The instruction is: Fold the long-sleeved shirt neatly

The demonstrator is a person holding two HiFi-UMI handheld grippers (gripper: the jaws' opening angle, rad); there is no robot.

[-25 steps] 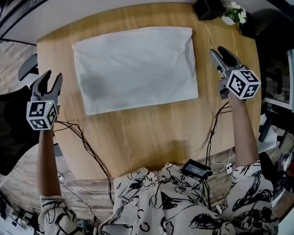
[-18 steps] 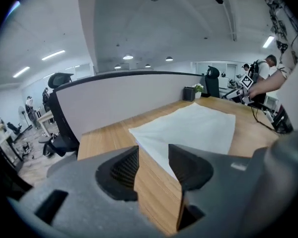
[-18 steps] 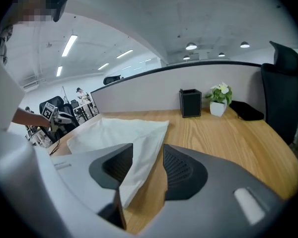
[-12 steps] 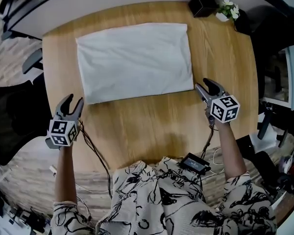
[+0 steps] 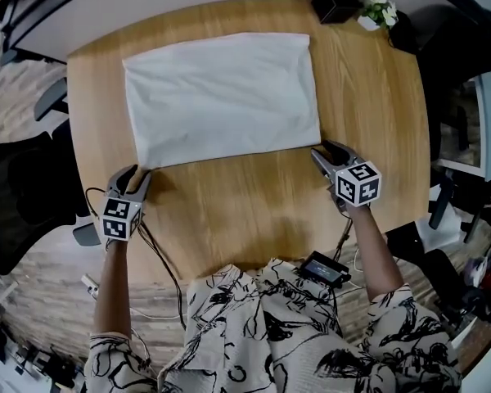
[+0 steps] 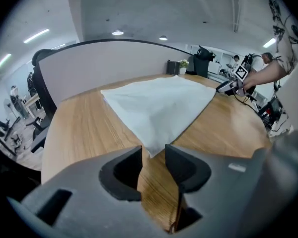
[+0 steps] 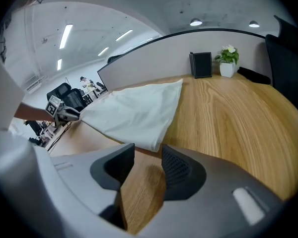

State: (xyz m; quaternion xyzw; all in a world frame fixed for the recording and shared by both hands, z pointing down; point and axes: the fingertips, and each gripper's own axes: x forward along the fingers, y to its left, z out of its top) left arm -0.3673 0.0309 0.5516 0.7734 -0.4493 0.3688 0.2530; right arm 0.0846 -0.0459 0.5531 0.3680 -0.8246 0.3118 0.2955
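The white shirt (image 5: 221, 97), folded into a flat rectangle, lies on the far half of the round wooden table (image 5: 376, 121). My left gripper (image 5: 136, 174) is at the shirt's near left corner. In the left gripper view the shirt (image 6: 159, 103) ends in a corner tip that lies just between the jaw tips of the left gripper (image 6: 153, 152); the jaws are closing and do not press on it. My right gripper (image 5: 322, 149) is at the near right corner. In the right gripper view the shirt (image 7: 134, 115) ends right before the open jaws of the right gripper (image 7: 148, 152).
A black box (image 5: 337, 1) and a small potted plant (image 5: 378, 12) stand at the table's far right edge. Cables (image 5: 159, 260) trail from both grippers over the near edge, beside a black device (image 5: 326, 270). A black office chair (image 5: 24, 187) stands at the left.
Both grippers have come down and inward from the table's sides to the shirt's two near corners. The shirt has not moved.
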